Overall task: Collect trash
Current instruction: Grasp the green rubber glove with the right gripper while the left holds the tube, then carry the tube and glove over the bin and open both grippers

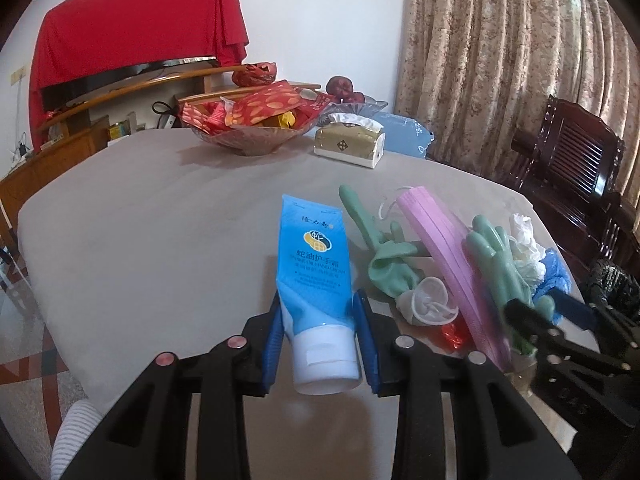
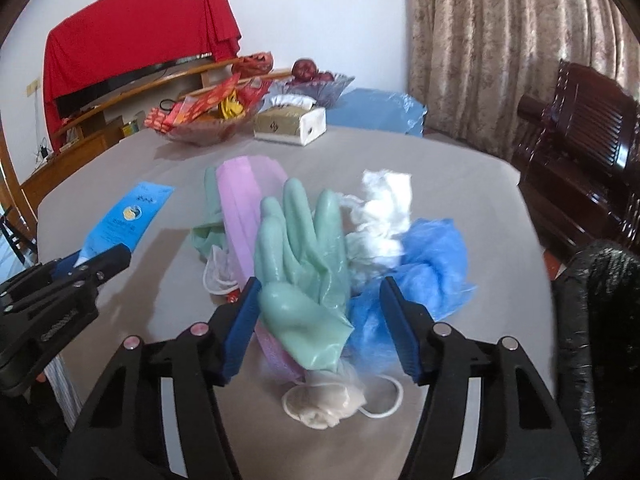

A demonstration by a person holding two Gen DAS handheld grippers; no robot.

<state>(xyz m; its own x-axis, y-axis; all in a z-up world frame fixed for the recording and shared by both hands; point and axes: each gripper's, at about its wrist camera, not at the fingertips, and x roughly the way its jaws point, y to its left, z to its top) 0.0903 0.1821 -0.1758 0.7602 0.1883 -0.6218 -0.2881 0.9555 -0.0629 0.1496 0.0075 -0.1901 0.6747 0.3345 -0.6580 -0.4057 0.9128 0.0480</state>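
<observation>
A blue hand cream tube (image 1: 312, 256) with a white cap sits between the blue pads of my left gripper (image 1: 320, 336), which is shut on it just above the table (image 1: 140, 220). To its right lies a pile: two green rubber gloves (image 1: 380, 256), a pink mask (image 1: 440, 240), white tissue (image 1: 524, 248) and a red wrapper (image 1: 452, 334). My right gripper (image 2: 322, 324) stands open around the nearer green glove (image 2: 304, 264). Its left pad touches the glove; the right pad stands apart, over crumpled blue plastic (image 2: 432, 264). A crumpled white mask (image 2: 320, 404) lies under the jaws.
A black trash bag (image 2: 600, 320) hangs at the table's right edge. At the far side stand a glass bowl of snacks (image 1: 248, 120), a tissue box (image 1: 350, 140) and a blue bag (image 1: 404, 128). A dark wooden chair (image 1: 580, 168) is on the right.
</observation>
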